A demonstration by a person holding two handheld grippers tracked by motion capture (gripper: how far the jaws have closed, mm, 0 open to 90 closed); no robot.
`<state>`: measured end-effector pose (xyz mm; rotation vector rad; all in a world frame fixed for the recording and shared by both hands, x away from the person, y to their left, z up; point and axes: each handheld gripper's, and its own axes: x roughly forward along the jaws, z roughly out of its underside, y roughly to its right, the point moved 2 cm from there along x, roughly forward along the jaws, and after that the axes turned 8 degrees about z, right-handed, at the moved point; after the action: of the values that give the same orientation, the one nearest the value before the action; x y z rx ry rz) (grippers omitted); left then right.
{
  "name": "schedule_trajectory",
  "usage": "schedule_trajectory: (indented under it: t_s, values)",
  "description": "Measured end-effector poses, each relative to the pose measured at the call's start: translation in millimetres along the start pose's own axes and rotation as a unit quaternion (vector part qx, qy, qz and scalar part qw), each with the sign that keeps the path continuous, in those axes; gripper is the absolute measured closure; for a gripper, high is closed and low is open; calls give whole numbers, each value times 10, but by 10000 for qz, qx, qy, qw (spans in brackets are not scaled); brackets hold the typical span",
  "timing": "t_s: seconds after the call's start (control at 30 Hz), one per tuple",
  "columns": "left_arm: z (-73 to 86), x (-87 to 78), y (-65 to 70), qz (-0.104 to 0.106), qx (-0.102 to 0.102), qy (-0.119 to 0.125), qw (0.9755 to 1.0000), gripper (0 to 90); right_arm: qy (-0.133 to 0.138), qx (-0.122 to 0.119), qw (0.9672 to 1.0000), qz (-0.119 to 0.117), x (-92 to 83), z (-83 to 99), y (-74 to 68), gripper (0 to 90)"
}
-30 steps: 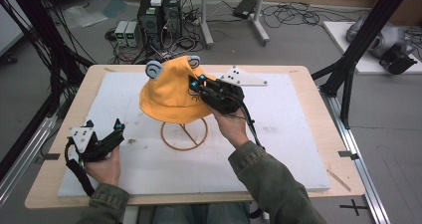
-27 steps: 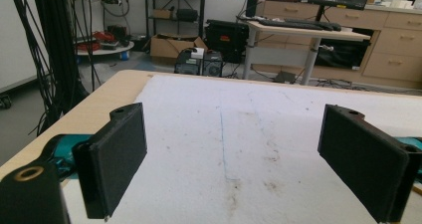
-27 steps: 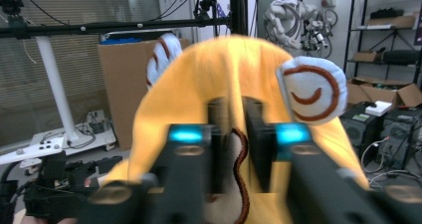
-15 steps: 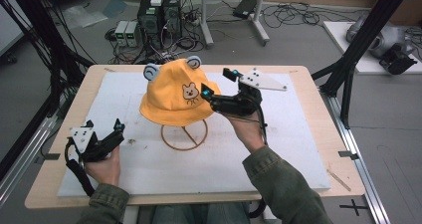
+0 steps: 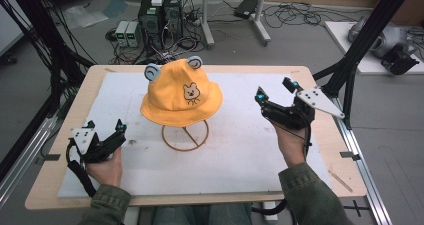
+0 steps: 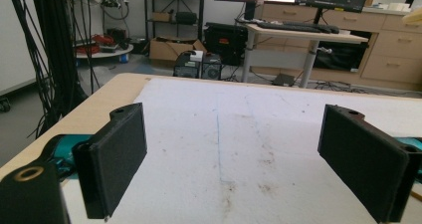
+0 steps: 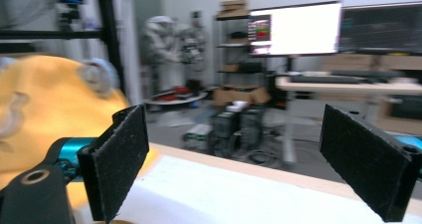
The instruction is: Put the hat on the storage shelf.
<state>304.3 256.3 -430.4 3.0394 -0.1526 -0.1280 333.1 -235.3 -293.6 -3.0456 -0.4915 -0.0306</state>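
Two grippers sit well apart on the counter point(image 5: 60, 130) in the high view, one at each side of a white mat point(image 5: 240, 150). Between them, toward the far half of the mat, a yellow hat point(image 5: 175, 100) with two grey-blue ears and a small animal face on its front sits on a wire stand point(image 5: 185, 135) whose ring base rests on the mat. The left gripper point(image 5: 106, 134) lies low at the near left, held by the left hand point(image 5: 105, 167), its jaws spread and pointing toward the stand but well short of it. The right gripper point(image 5: 276, 90) is held up by the right hand point(image 5: 291, 145) at the right of the mat, apart from the hat — its jaws are wide with nothing between them, and the grey plate sticks out toward the counter's right edge.

In the left gripper view, the left gripper point(image 6: 231, 154) shows both black jaws far apart, with bare, scuffed mat point(image 6: 239, 134) between them. Beyond the counter's far edge stand a desk point(image 6: 303, 35) and monitors.

In the right gripper view, the picture is blurred. The right gripper point(image 7: 234, 154) again shows its jaws wide and empty. The hat point(image 7: 45, 104) is at the left, behind and beside the left-hand jaw; whether it touches that jaw I cannot tell. A bright monitor point(image 7: 296, 30) stands in the background.
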Motion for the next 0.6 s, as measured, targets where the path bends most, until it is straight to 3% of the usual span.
schedule_trajectory:
  t_s: [0.03,0.07,0.13,0.2,0.3,0.6]
  values:
    - [-3,-3,2,2,5,-16,10000,121,-6,24,9996,281,-69,58,80,120]
    - [-3,-1,7,4,-3,6,10000,121,-6,24,9996,281,-69,58,80,120]
    - [-5,0,12,4,6,0,10000,121,27,-22,9987,518,-121,118,131,120]
    - [-4,4,13,-16,-6,1,10000,121,62,-54,9956,937,-192,242,172,121]
    - [6,6,1,-48,-14,-20,10000,121,89,-93,9936,1121,-211,344,182,121]
    - [46,11,-15,-105,46,-74,9999,121,-174,-281,9888,1453,-203,904,241,121]
